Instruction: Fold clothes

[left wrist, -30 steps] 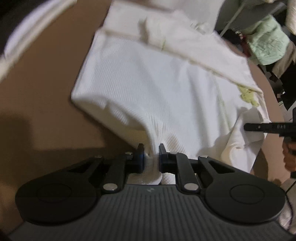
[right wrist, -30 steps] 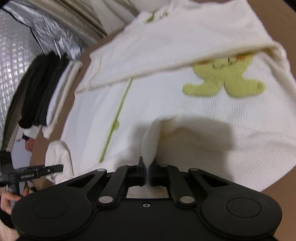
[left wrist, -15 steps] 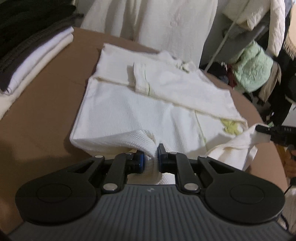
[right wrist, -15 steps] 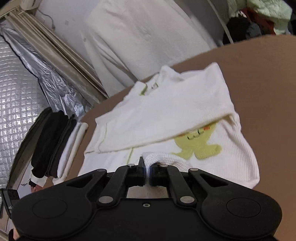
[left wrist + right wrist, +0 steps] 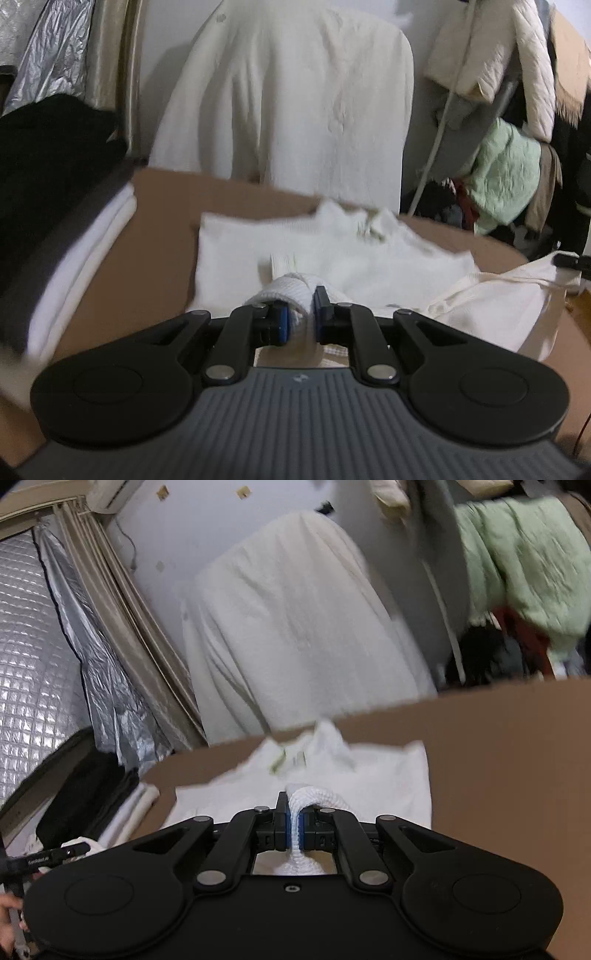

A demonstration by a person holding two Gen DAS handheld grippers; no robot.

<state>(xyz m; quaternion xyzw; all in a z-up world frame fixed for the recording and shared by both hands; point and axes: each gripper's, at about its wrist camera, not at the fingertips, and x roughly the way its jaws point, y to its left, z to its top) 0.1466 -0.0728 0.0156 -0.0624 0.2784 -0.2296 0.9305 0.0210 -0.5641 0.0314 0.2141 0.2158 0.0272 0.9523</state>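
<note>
Left claw (image 5: 300,320): clamped on a bunched hem of the white sweater (image 5: 332,251); slippage is risked.
Right claw (image 5: 294,826): clamped on the opposite hem corner.
Sweater: spread on the brown table (image 5: 498,775); uneven carrying could skew the fold.

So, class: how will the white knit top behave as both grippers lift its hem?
The white knit top likely flops: it bunches in the left gripper and drapes from the right gripper. Probably light and grippy, given its waffle texture.
</note>
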